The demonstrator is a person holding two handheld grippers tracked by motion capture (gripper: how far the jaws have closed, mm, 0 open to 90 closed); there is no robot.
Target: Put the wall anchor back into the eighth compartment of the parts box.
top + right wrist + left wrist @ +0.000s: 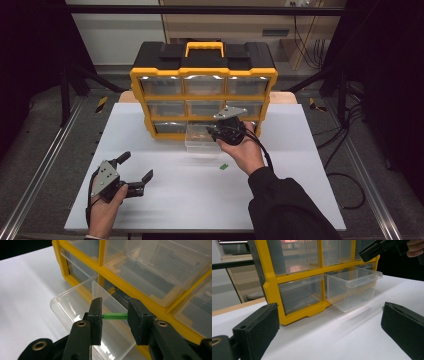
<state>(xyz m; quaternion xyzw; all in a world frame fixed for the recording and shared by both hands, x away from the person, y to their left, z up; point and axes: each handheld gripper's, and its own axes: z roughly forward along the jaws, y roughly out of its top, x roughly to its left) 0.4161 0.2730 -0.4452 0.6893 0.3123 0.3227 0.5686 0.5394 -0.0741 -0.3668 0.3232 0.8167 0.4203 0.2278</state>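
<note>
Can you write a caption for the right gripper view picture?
Right gripper pinches a green wall plug above the pulled-out clear drawer of the yellow organizer.

The right hand-held gripper [220, 133] hovers over the pulled-out clear drawer [201, 145] of the yellow organizer [202, 90].

Green piece [224, 167] on white table [165, 200]

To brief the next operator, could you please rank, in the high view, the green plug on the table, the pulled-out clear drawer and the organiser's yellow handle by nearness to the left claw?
1. Green plug, on the white table, right of the left claw.
2. Clear drawer, pulled out beyond it.
3. Yellow handle, atop the organiser at the back.
</note>
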